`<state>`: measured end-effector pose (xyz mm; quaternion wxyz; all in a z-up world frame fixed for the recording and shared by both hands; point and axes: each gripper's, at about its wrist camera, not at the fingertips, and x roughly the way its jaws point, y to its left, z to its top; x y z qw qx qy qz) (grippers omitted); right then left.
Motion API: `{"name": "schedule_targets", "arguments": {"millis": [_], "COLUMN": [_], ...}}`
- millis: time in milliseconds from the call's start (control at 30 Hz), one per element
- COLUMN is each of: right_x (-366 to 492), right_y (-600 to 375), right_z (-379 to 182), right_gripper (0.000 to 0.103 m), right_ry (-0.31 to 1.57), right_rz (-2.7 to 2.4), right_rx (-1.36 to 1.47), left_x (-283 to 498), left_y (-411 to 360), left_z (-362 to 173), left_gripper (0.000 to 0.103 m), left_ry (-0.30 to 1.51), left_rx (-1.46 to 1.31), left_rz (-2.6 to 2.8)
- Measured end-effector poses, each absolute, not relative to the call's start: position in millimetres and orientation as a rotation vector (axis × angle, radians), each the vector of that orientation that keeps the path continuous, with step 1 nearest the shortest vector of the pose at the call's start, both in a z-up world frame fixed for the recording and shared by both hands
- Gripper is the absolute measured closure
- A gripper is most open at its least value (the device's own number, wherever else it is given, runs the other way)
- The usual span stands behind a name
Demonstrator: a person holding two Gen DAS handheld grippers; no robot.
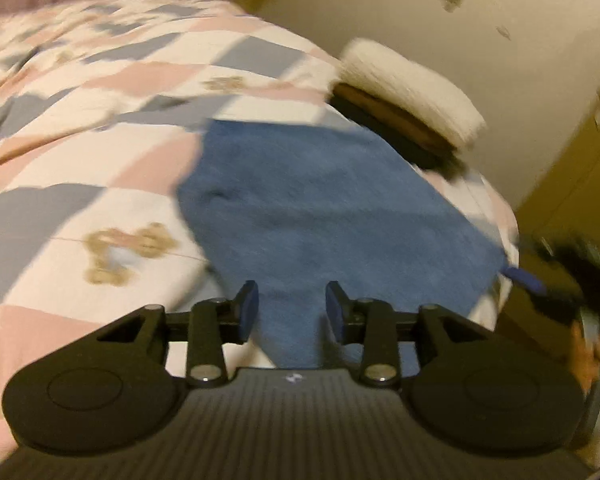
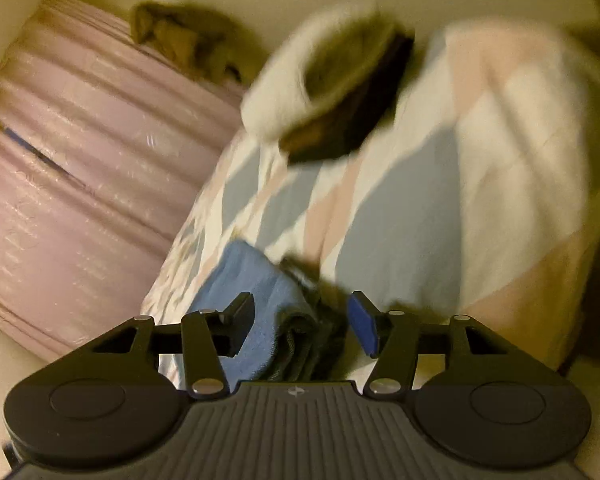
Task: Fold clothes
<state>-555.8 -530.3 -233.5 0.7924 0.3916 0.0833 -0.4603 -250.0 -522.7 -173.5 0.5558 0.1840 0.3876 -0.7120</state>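
Observation:
A blue cloth (image 1: 324,208) lies spread flat on the checked pink, white and grey bedcover (image 1: 100,128). My left gripper (image 1: 292,308) is open just above the cloth's near edge, with nothing between its jaws. In the right wrist view my right gripper (image 2: 302,326) is open at an edge of the blue cloth (image 2: 252,292), where a darker folded part (image 2: 300,344) lies between the jaws. My right gripper also shows, blurred, at the right of the left wrist view (image 1: 560,276), at the cloth's corner.
A stack of folded clothes, white on top of brown and dark ones (image 1: 412,92), sits at the bed's far corner; it also shows in the right wrist view (image 2: 332,92). A pink ribbed headboard (image 2: 80,168) stands left of the bed. A cream wall (image 1: 460,20) lies behind.

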Motion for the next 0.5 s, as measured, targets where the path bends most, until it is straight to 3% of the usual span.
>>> {"name": "schedule_targets", "arguments": {"millis": [200, 333, 400, 500], "right_x": [-485, -437, -404, -363], "right_y": [-471, -431, -414, -389], "right_z": [-214, -201, -205, -237], "right_gripper": [0.048, 0.047, 0.032, 0.031], "right_ry": [0.431, 0.586, 0.696, 0.867], "right_rz": [-0.988, -0.964, -0.944, -0.948], "right_rx": [0.393, 0.088, -0.124, -0.485], "left_x": [-201, -177, -167, -159], "left_y": [-577, -611, -623, -635], "left_z": [-179, -199, -210, -226], "left_gripper": [0.071, 0.07, 0.067, 0.067], "left_ry": [0.977, 1.187, 1.266, 1.367], "left_rx": [0.473, 0.385, 0.33, 0.261], "left_rz": [-1.645, -1.619, -1.606, -1.609]}}
